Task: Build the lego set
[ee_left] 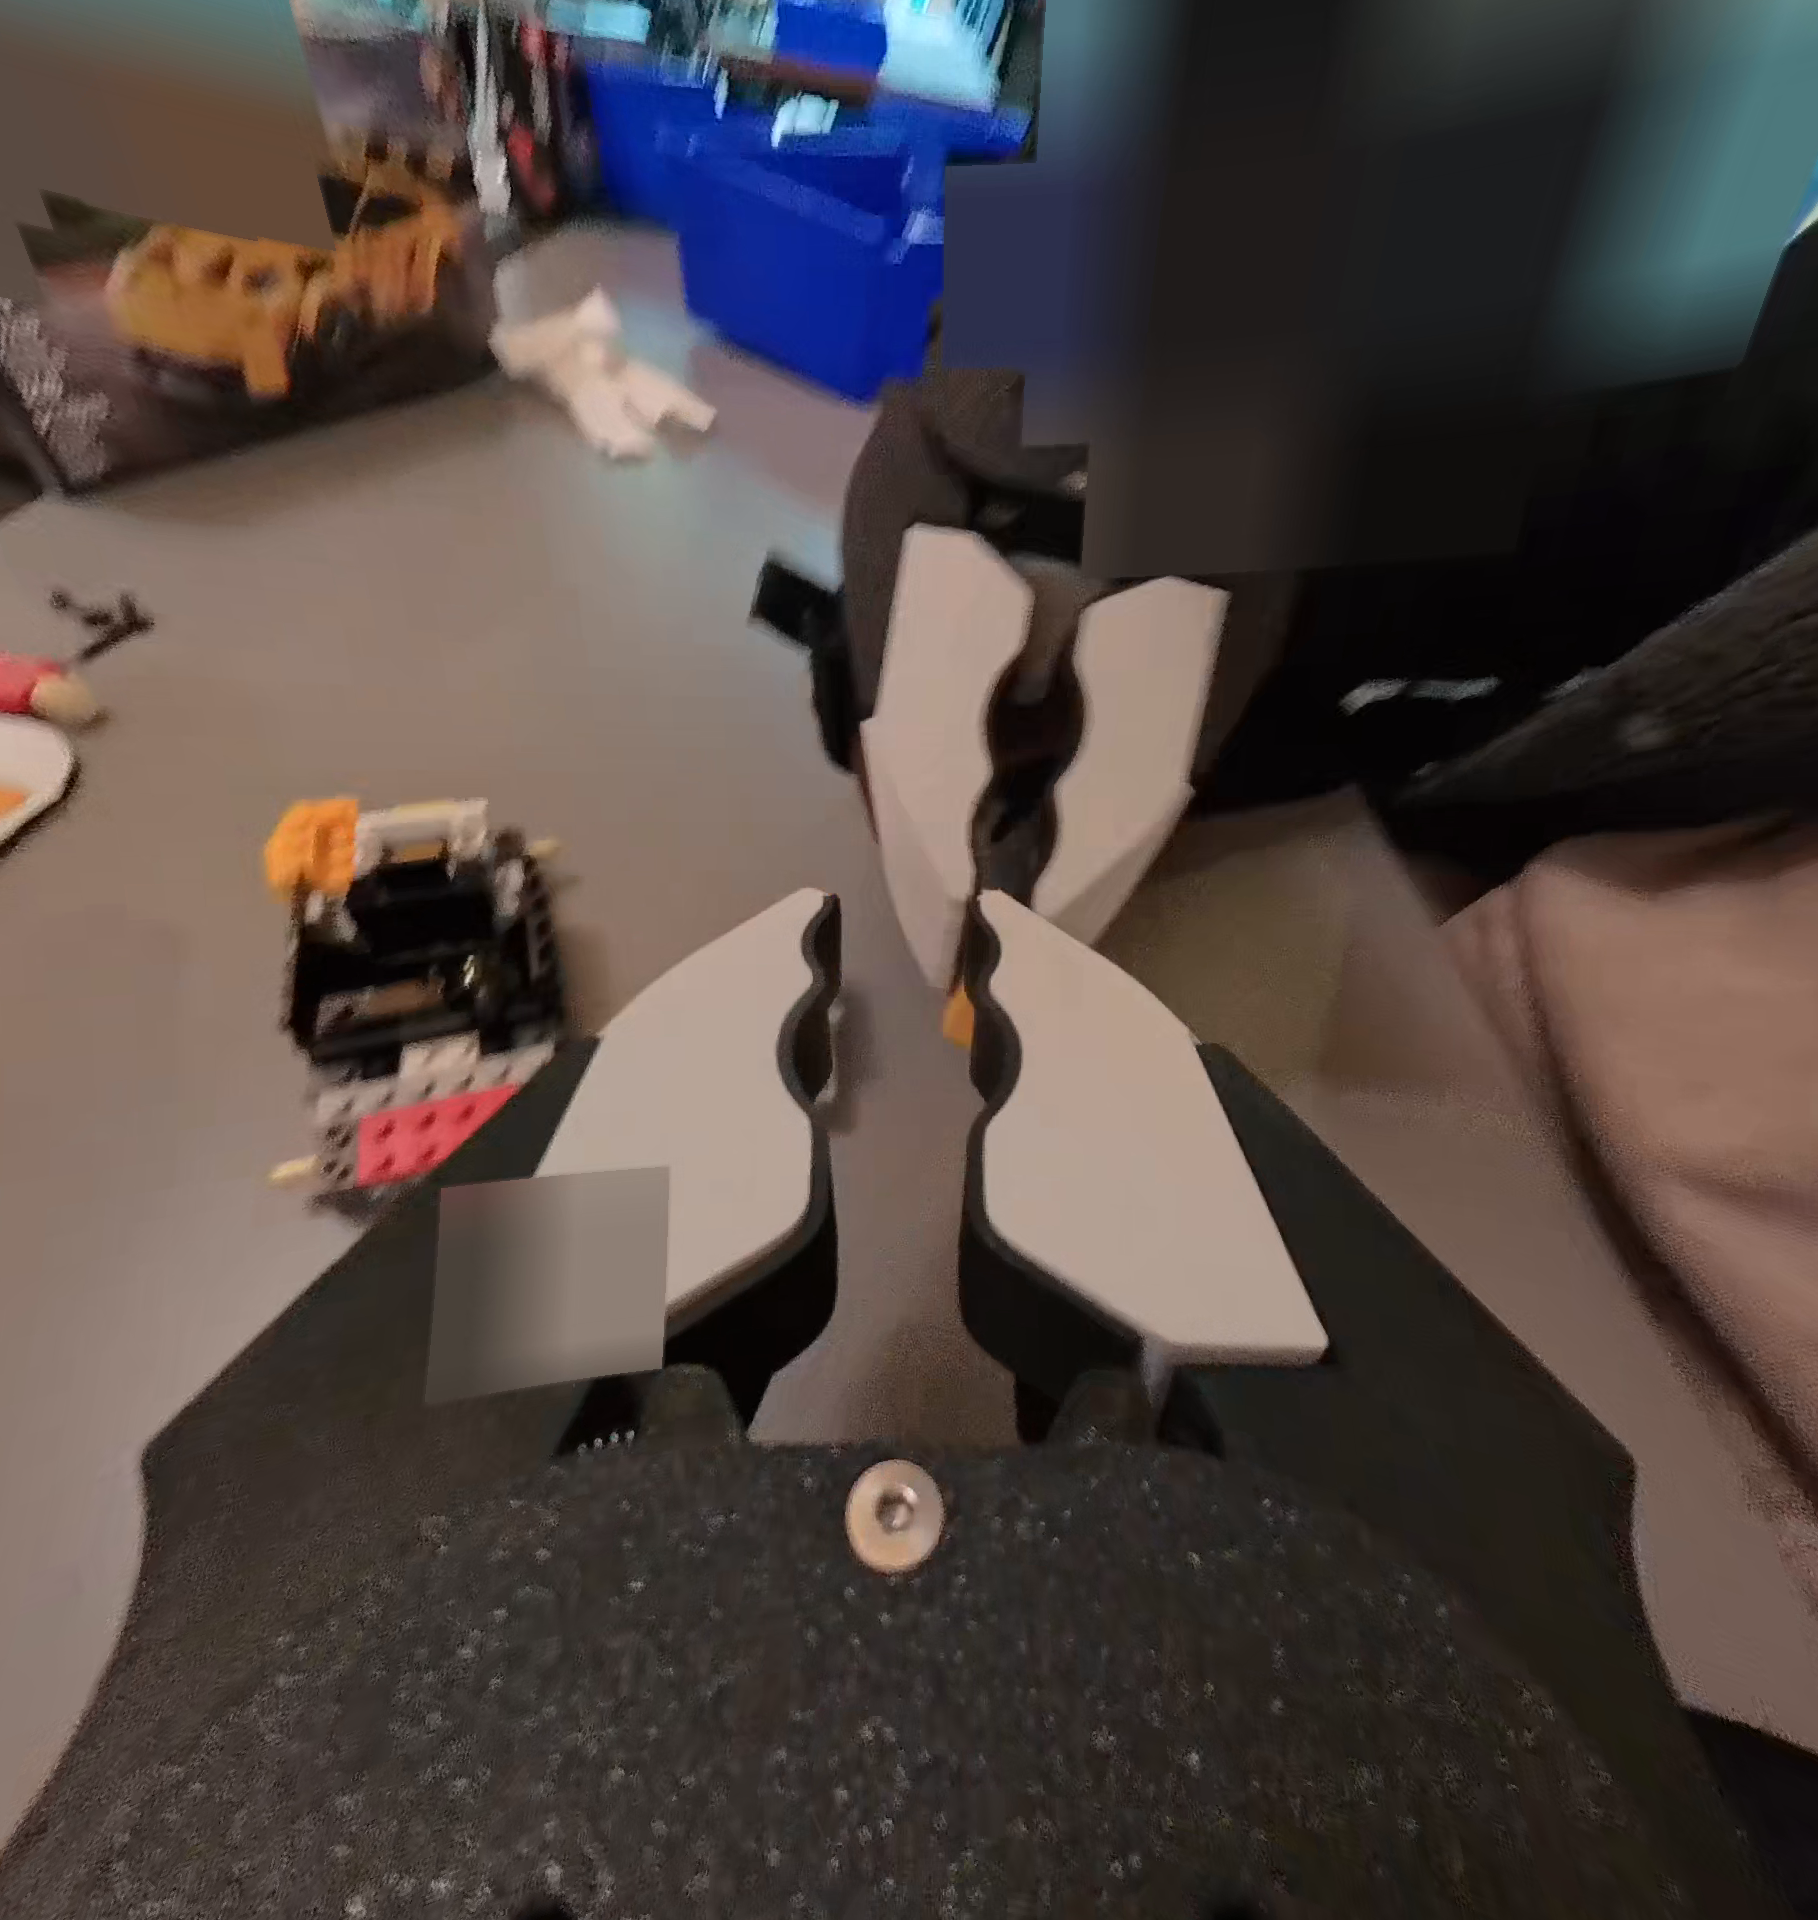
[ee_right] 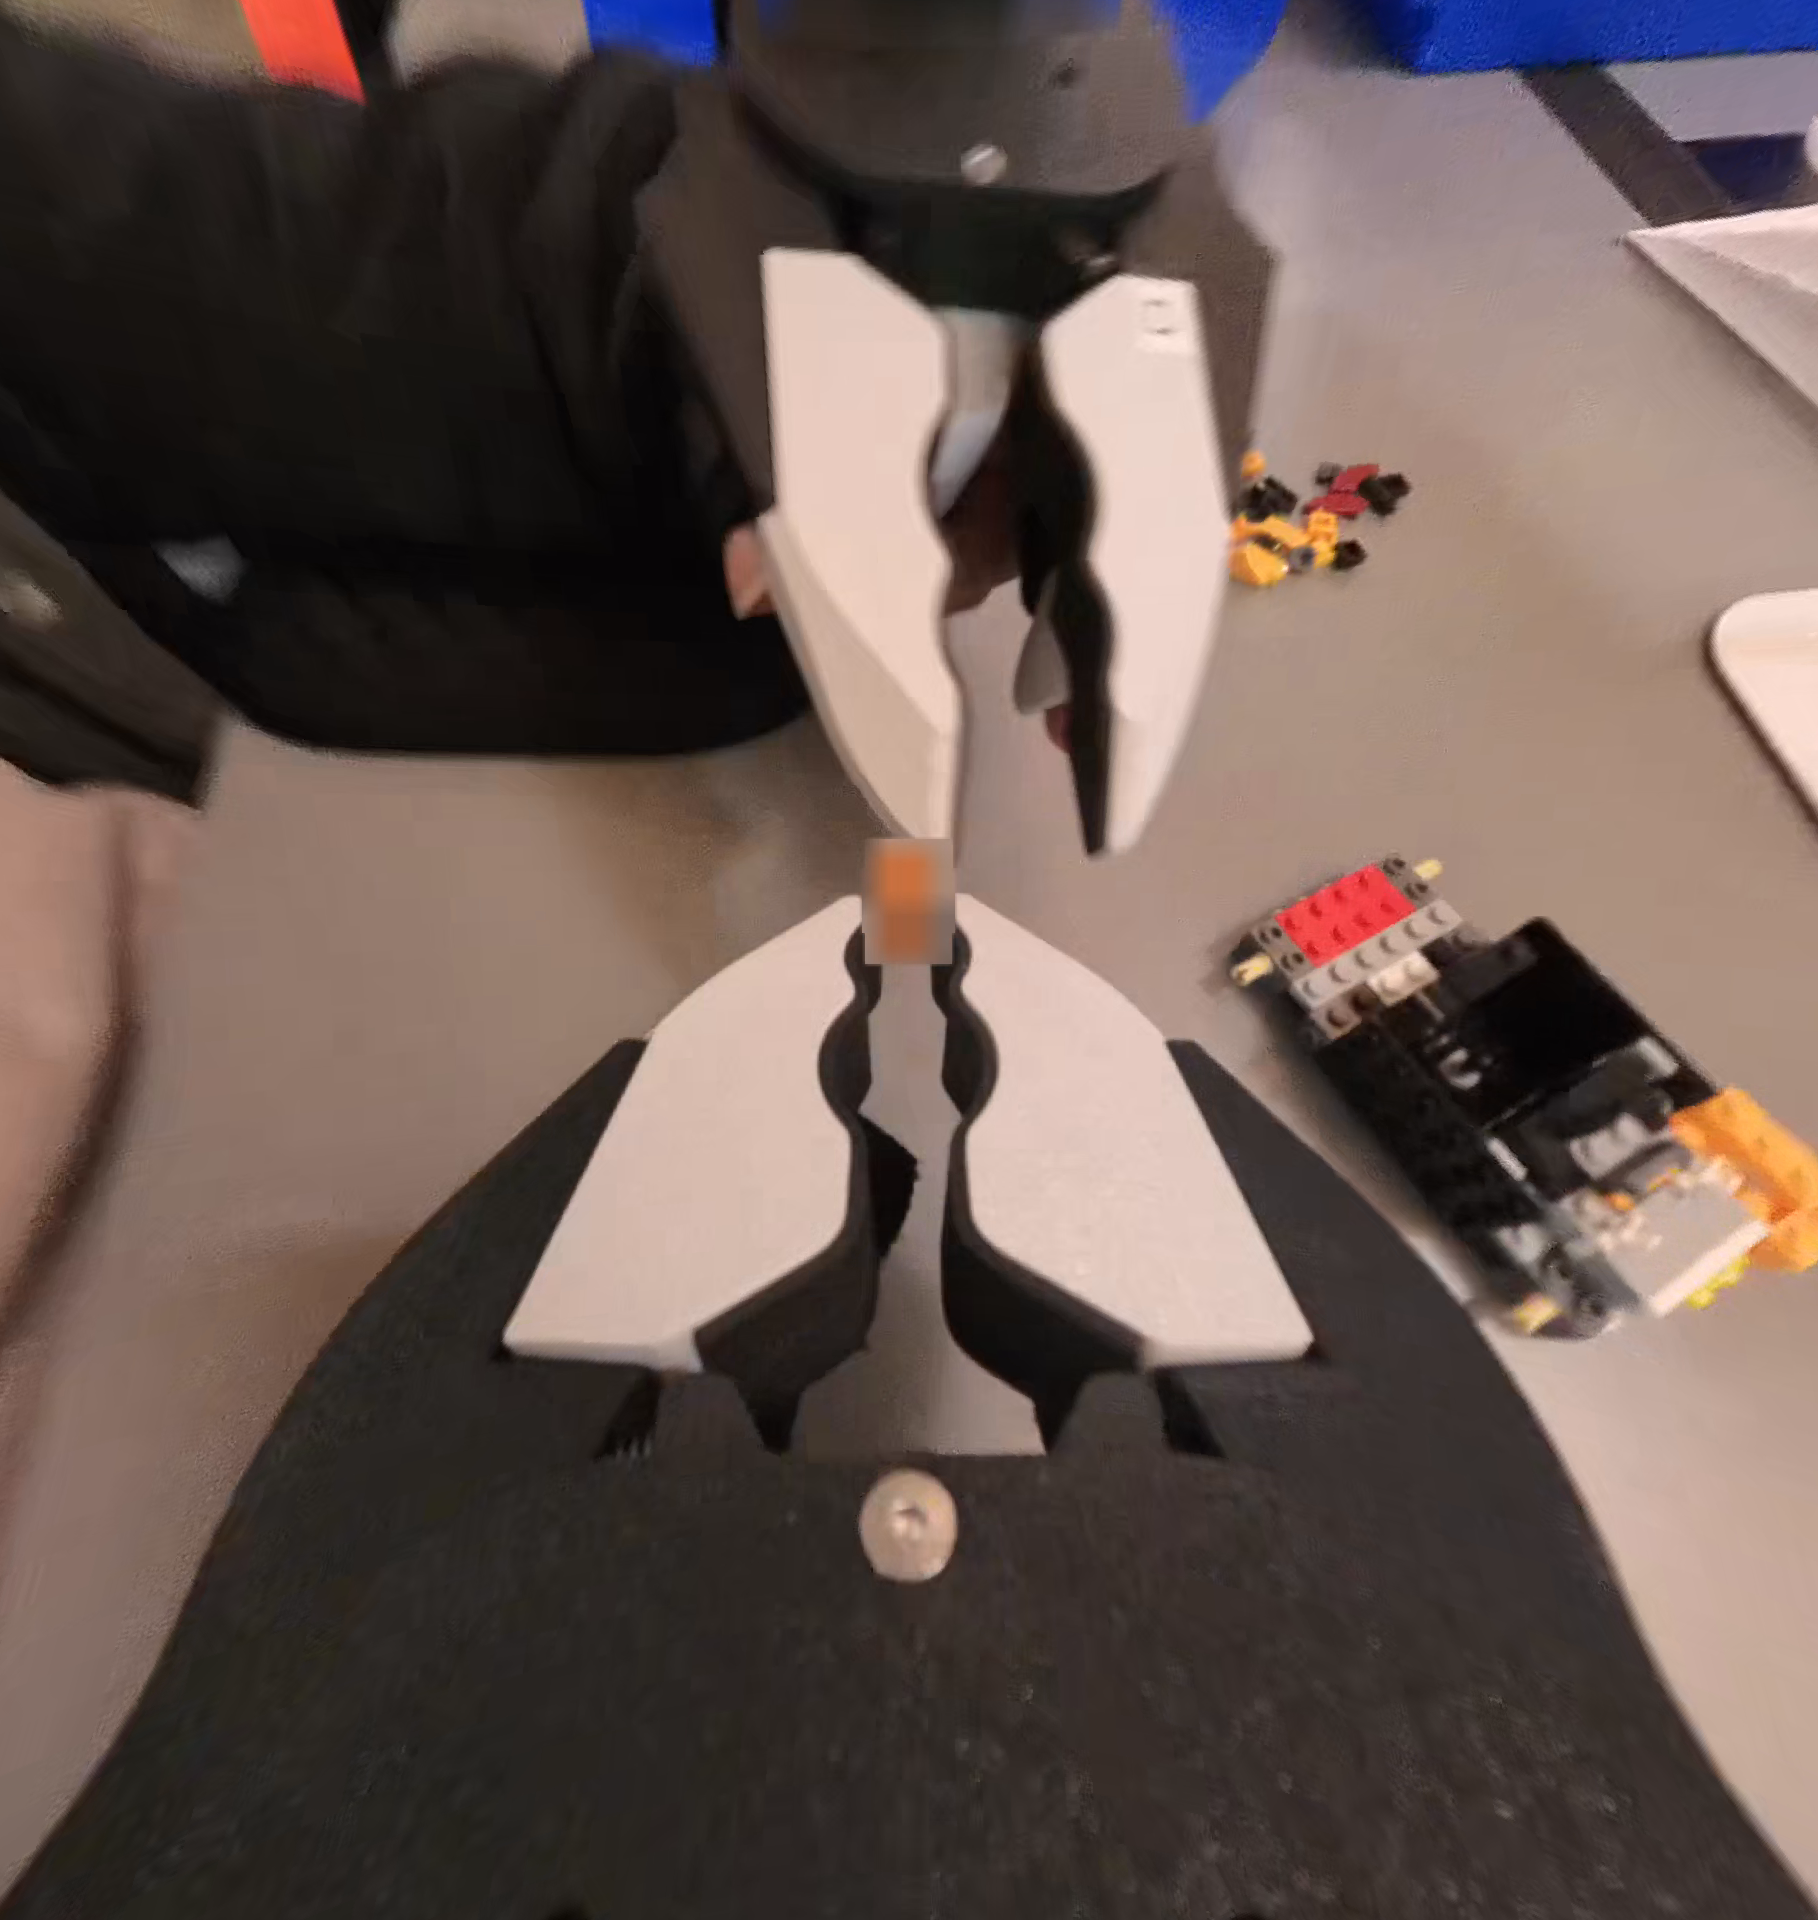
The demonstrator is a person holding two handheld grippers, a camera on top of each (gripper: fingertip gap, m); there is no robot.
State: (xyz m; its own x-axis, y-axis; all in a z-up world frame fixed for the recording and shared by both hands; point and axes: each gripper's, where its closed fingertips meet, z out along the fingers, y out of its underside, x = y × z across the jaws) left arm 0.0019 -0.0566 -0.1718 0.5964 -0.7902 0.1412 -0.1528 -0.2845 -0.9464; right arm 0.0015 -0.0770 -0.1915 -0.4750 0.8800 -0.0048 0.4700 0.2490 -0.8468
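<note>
A small orange brick (ee_right: 910, 904) is pinched in the tips of my right gripper (ee_right: 907, 925), held above the grey table (ee_right: 572, 883). It peeks out in the left wrist view (ee_left: 955, 1013) beside my own finger. My left gripper (ee_left: 905, 914) is open and empty, tip to tip with the right gripper (ee_left: 988, 883); in the right wrist view the left gripper (ee_right: 1019, 836) hangs just beyond the brick. The partly built model (ee_left: 417, 997), black with grey, red and orange parts, lies on the table apart from both grippers; it also shows in the right wrist view (ee_right: 1507, 1101).
Loose orange, black and red pieces (ee_right: 1300, 509) lie behind the model. A white tray (ee_right: 1798, 707) is at the right edge. The set's box (ee_left: 261, 312), a crumpled white bag (ee_left: 593, 364) and a blue bin (ee_left: 811, 229) stand farther off. A person's black sleeve (ee_right: 261, 416) is close. The grippers are tip to tip, or close to it.
</note>
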